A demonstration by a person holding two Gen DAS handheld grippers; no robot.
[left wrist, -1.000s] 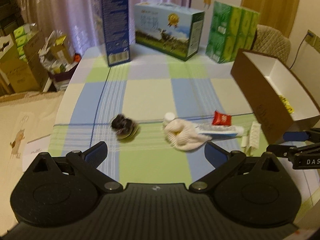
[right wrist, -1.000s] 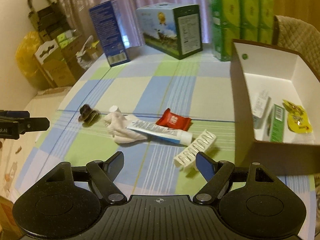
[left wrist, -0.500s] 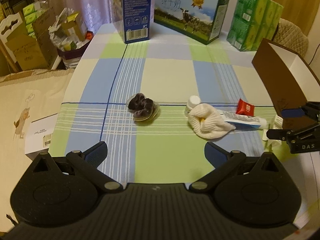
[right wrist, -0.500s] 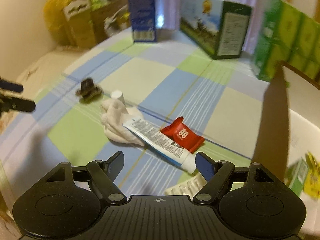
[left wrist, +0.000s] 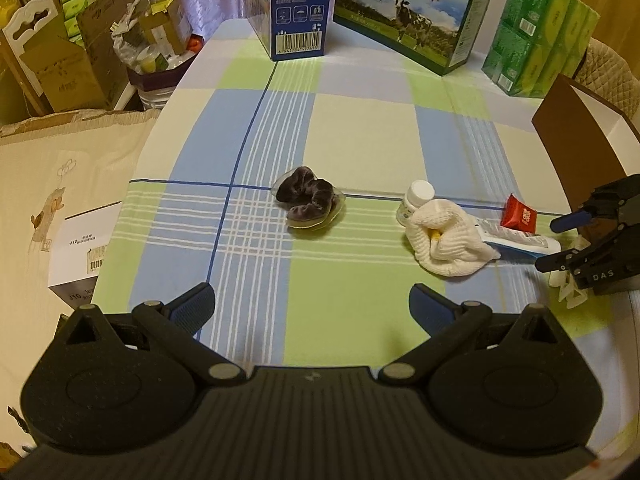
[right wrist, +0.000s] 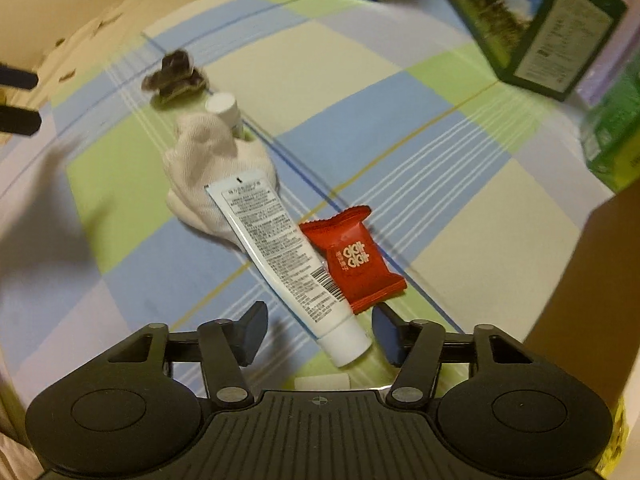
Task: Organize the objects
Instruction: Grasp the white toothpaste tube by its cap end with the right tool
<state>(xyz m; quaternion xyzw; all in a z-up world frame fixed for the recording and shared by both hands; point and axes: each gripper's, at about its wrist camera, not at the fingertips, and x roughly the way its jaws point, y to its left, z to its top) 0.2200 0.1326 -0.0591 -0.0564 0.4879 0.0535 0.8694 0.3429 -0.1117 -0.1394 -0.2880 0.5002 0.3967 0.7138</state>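
A white toothpaste tube (right wrist: 280, 248) lies on the checked tablecloth, with its cap end between the fingers of my right gripper (right wrist: 320, 331). That gripper is open and low over the table. A red snack packet (right wrist: 352, 256) rests against the tube's right side. The tube's flat end overlaps a white knitted cloth (right wrist: 212, 172), and a small white bottle (right wrist: 226, 108) lies behind the cloth. Farther left sits a dark scrunchie (left wrist: 308, 198). My left gripper (left wrist: 311, 304) hovers open and empty in front of the scrunchie. The right gripper (left wrist: 560, 242) shows at that view's right edge.
A brown cardboard box (left wrist: 580, 136) with a white inside stands at the right, close to my right gripper. A white ridged plastic piece (left wrist: 572, 290) lies under that gripper. A blue carton (left wrist: 298, 8), a milk box (left wrist: 408, 12) and green tissue packs (left wrist: 540, 40) line the far edge.
My right gripper has swung left, dropped and moved forward, so its fingers now straddle the tube's cap end. My left gripper has edged closer to the scrunchie.
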